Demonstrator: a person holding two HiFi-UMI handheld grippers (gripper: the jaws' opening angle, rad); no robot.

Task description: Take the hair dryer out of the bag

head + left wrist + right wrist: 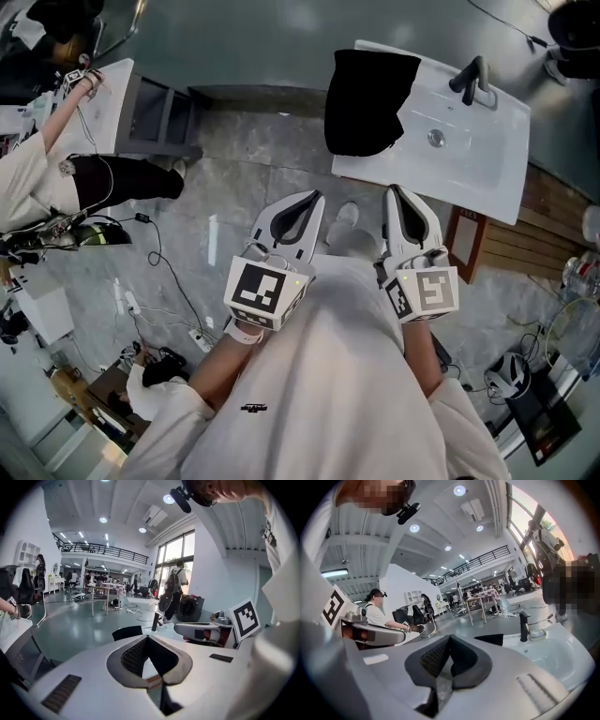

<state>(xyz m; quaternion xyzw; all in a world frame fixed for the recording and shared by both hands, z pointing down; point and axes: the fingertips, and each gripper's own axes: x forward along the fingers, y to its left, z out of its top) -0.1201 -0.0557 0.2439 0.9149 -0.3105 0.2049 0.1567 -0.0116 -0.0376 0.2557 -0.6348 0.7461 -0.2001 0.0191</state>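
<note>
A black bag [368, 101] lies on the left end of a white sink counter [487, 178], ahead of both grippers. No hair dryer shows in any view. My left gripper [314, 197] and right gripper [392, 190] are held side by side in front of my chest, short of the counter, both shut with nothing between the jaws. In the left gripper view the left gripper [147, 637] points toward the bag [127, 632]. From the right gripper view, the right gripper [450, 637] faces the bag [490, 639] and the basin [555, 656].
A black faucet [473, 80] stands at the basin's far side. A person [37, 178] sits at the left by a white desk [108, 103]. Cables and a power strip [159, 309] lie on the floor. A wooden rack [520, 239] stands right of the counter.
</note>
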